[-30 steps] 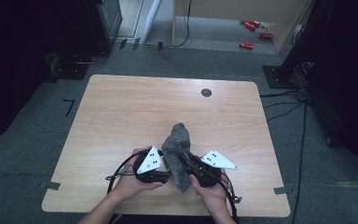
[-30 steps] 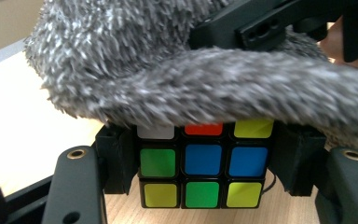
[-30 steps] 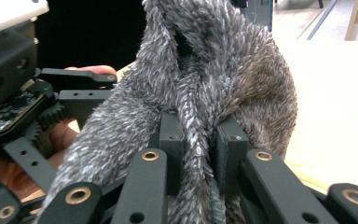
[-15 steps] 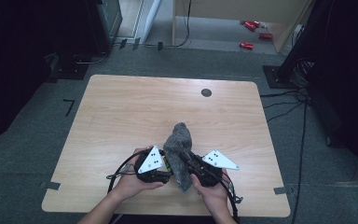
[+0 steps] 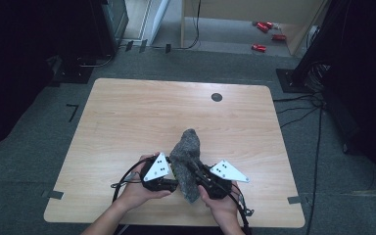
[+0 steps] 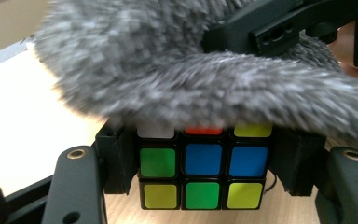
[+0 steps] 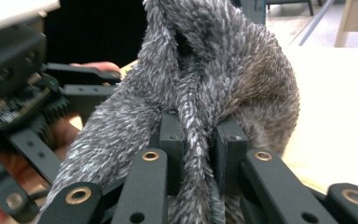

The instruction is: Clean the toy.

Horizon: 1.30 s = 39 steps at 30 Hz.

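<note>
Here the grey cloth [image 7: 200,93] sits pinched between the right tongs [image 7: 200,140] (draped).

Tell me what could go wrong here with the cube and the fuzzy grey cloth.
The right gripper pinches only a thin fold of the grey cloth, so the fold may slip out. The cloth drapes over the top of the cube held in the left gripper, hiding that row. A tug on the cloth might drag the cube askew between the pads.

A shaggy grey fleece cloth [image 7: 223,70] drapes over a glossy plastic puzzle cube [image 6: 203,169] with smooth coloured stickers, between matt black plastic jaws, above a pale, smooth wood-grain table [image 5: 127,117].
</note>
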### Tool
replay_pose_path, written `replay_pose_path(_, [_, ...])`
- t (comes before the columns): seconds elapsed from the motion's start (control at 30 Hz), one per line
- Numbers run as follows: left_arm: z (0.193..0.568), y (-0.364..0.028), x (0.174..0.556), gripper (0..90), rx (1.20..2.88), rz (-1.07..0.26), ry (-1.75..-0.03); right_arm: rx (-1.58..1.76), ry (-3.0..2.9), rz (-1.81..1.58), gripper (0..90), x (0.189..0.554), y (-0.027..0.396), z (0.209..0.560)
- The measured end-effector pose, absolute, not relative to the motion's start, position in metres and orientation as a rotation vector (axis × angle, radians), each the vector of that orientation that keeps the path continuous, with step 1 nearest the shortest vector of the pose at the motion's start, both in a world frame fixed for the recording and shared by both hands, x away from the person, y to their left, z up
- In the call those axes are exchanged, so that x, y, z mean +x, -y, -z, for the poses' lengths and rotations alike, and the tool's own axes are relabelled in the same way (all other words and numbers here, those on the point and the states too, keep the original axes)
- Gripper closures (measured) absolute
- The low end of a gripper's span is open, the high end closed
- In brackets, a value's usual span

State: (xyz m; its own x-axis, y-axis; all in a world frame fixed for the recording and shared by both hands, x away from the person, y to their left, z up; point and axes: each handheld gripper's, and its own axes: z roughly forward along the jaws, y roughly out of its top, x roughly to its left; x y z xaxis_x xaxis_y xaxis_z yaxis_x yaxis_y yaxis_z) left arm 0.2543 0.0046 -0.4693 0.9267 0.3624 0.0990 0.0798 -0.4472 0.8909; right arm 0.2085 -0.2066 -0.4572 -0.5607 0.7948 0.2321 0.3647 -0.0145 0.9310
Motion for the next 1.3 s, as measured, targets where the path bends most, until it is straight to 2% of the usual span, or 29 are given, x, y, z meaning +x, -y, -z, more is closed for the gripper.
replay_pose_path(0.13, [0.470, 0.000, 0.251, 35.4, 2.026, -0.329, -0.293, 1.210, -1.889, -1.600, 77.6, 0.212, 0.209, 0.458])
replay_pose_path(0.43, [0.464, -0.021, 0.264, 35.4, 1.984, -0.356, -0.357, 1.231, -1.876, -1.566, 78.9, 0.215, 0.219, 0.463])
replay_pose_path(0.73, [0.469, -0.005, 0.252, 35.4, 2.034, -0.363, -0.301, 1.148, -1.925, -1.580, 79.1, 0.209, 0.204, 0.457])
replay_pose_path(0.97, [0.462, -0.021, 0.262, 35.4, 1.977, -0.352, -0.361, 1.239, -1.877, -1.567, 79.4, 0.218, 0.223, 0.462])
replay_pose_path(1.3, [0.468, -0.005, 0.252, 35.4, 2.015, -0.339, -0.323, 1.128, -1.934, -1.599, 79.7, 0.206, 0.203, 0.454])
